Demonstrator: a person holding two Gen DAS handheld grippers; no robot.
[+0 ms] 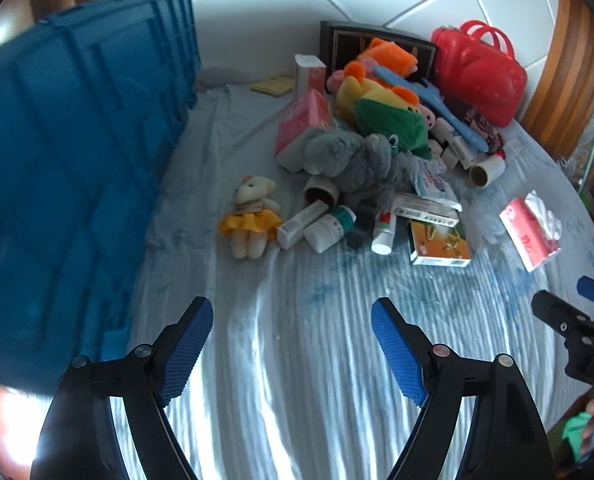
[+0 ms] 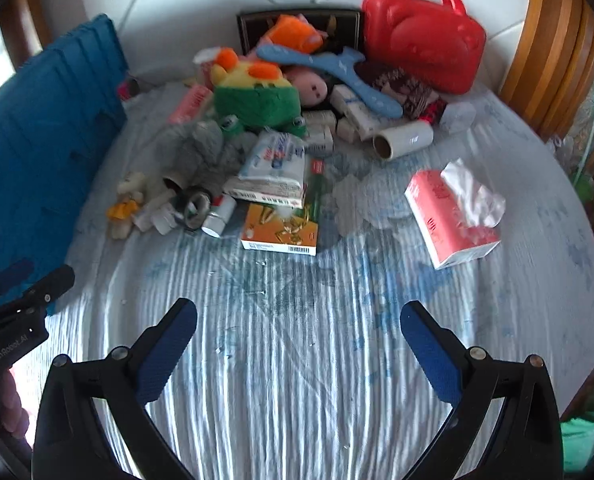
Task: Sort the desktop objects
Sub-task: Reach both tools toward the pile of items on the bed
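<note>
A heap of objects lies on the striped cloth: a small bear in a yellow skirt, a grey plush, a green and yellow plush, white bottles, an orange box and a red tissue pack. My left gripper is open and empty, short of the heap. My right gripper is open and empty, nearer than the orange box and the tissue pack. The right gripper shows at the left wrist view's right edge.
A big blue crate stands at the left, also seen from the right wrist. A red plastic case and a dark frame stand at the back. A cardboard tube lies right of the heap. Wooden furniture is at the right.
</note>
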